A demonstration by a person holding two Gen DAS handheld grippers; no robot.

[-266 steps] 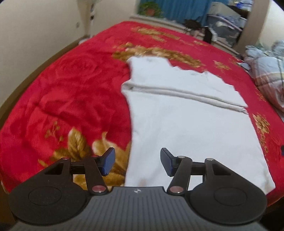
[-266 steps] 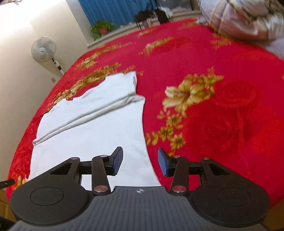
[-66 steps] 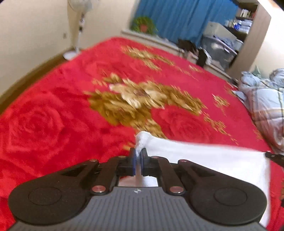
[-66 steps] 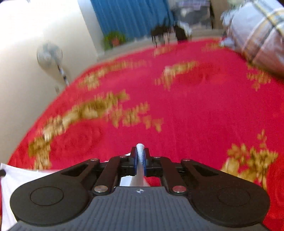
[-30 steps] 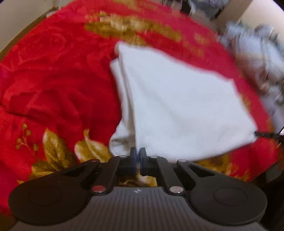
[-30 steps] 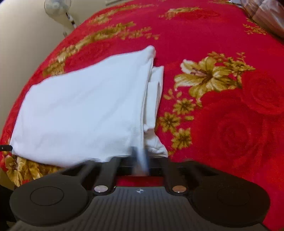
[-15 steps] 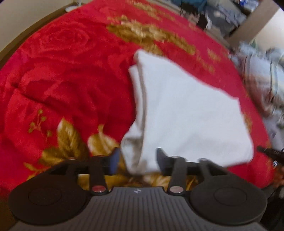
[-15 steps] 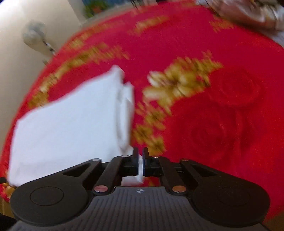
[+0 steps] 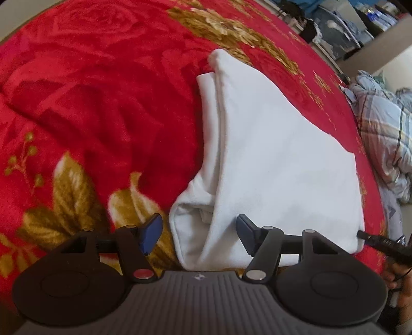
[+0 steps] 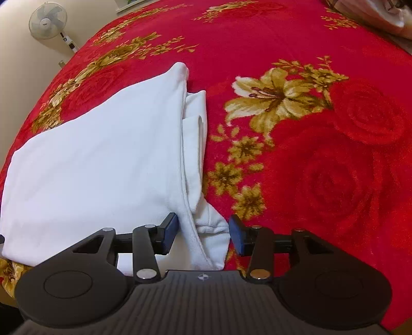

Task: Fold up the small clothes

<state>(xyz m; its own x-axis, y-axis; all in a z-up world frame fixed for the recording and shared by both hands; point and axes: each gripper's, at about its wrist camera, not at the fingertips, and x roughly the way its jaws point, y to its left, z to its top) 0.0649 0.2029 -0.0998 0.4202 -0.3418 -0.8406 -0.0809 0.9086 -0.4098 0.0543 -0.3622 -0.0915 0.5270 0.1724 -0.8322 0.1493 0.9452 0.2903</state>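
A white garment (image 9: 278, 159) lies folded over on itself on the red flowered blanket (image 9: 103, 103). My left gripper (image 9: 199, 235) is open, its fingers straddling the garment's near left corner without gripping it. In the right wrist view the same garment (image 10: 103, 159) shows with layered edges on its right side. My right gripper (image 10: 203, 237) is open, its fingers on either side of the near right corner. The tip of the right gripper (image 9: 373, 239) shows at the right edge of the left wrist view.
A plaid quilt (image 9: 381, 134) is heaped at the bed's right side. A standing fan (image 10: 49, 22) is by the wall on the left. Boxes and dark objects (image 9: 334, 28) stand beyond the bed's far end.
Both grippers carried the garment's far edge back over toward the near edge, folding it in half, then opened and let go. The right gripper opened in the last half second.
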